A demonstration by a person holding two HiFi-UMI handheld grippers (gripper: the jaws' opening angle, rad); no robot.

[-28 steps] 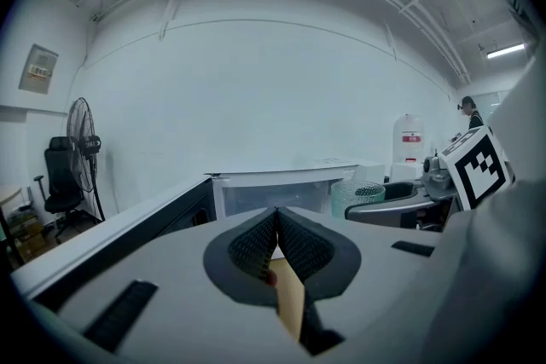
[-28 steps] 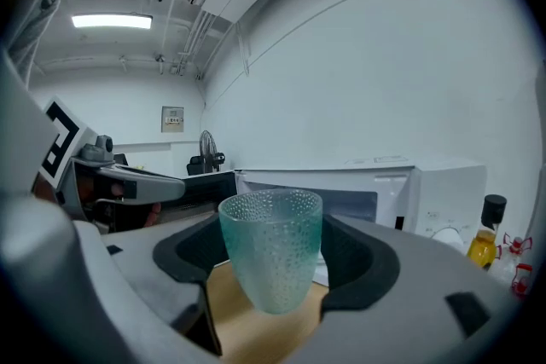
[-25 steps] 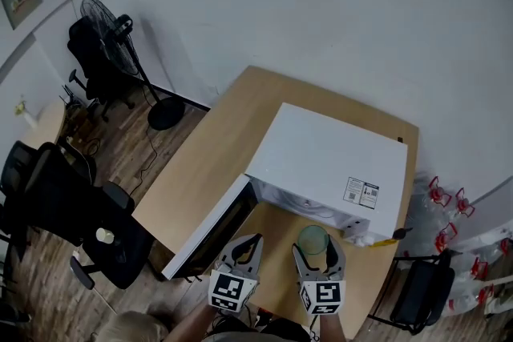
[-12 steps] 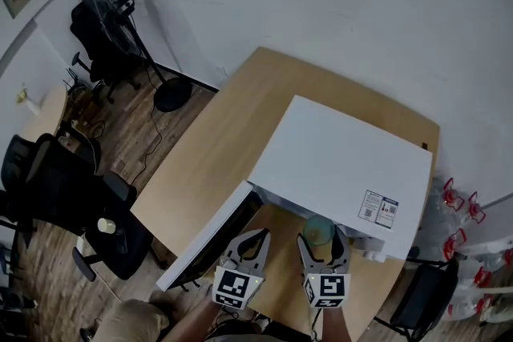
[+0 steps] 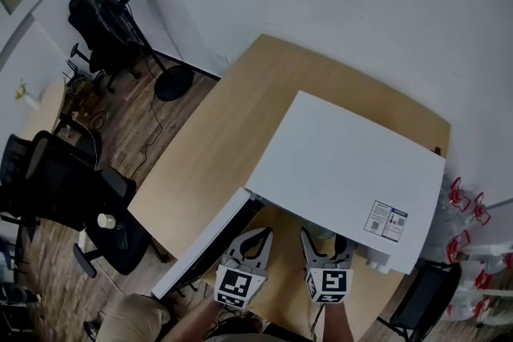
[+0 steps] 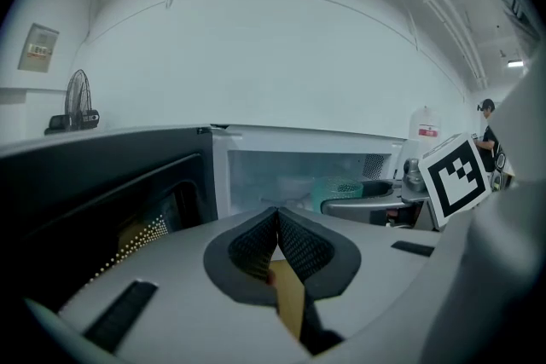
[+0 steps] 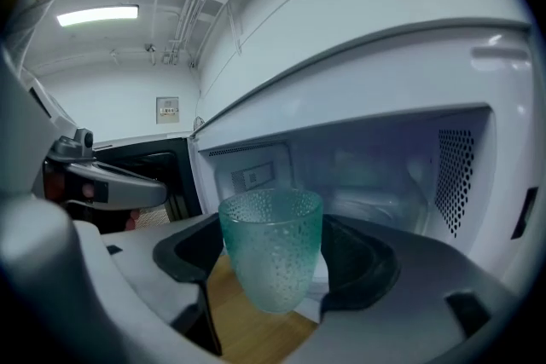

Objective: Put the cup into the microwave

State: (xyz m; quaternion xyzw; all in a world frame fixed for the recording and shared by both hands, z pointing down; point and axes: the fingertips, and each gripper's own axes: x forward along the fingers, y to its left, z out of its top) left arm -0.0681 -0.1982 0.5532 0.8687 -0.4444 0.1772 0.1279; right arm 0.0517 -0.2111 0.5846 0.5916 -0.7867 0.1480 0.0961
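A: Any legible print?
B: None. The sticker (image 5: 390,221) on top of the microwave (image 5: 345,164) shows in the head view only and is too small to read. The label (image 7: 252,176) inside the cavity shows in the right gripper view only, blurred.
A: Tongs?
B: Left gripper (image 6: 277,217): pads pressed together, nothing between. Right gripper (image 5: 325,244): clamped on the cup (image 7: 271,247), upright, green pebbled glass.
A: Cup position?
B: At the open cavity's mouth, above the table (image 5: 224,140). The head view shows only its rim. The door (image 5: 200,244) hangs open at left.
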